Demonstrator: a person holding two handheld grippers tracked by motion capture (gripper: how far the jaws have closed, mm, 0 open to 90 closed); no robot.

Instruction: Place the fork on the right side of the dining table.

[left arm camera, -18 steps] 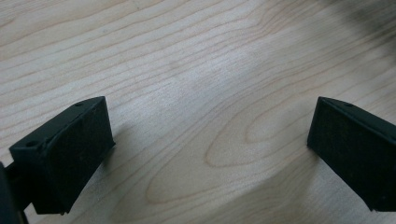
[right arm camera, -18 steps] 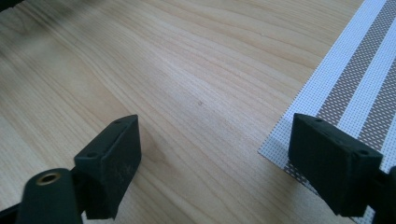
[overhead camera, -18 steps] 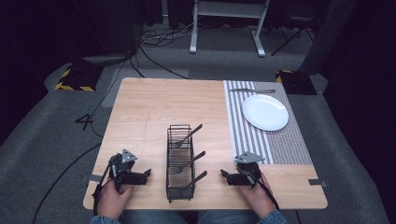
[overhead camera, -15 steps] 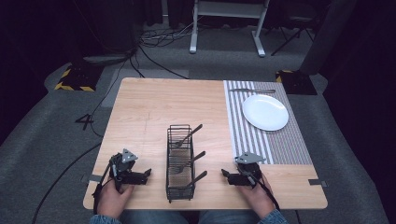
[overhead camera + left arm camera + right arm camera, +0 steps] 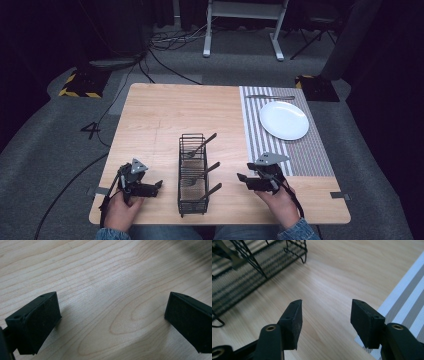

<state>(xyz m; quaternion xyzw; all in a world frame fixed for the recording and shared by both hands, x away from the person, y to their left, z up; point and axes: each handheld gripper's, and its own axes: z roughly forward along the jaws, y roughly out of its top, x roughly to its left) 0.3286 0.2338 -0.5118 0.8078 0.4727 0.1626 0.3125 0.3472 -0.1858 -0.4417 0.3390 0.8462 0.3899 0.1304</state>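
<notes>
A black wire basket stands upright at the front middle of the wooden table. Three utensil handles stick out of it toward the right. My left gripper rests left of the basket, a hand around it. Its jaws are wide apart over bare wood, so it is open. My right gripper sits right of the basket, pointing at it. It is open too, with nothing between its fingers. In the right gripper view the basket lies at the upper left.
A striped placemat covers the right part of the table, and its edge lies beside my right gripper. A white plate sits on it, with a piece of cutlery at its far end. Cables lie on the floor beyond.
</notes>
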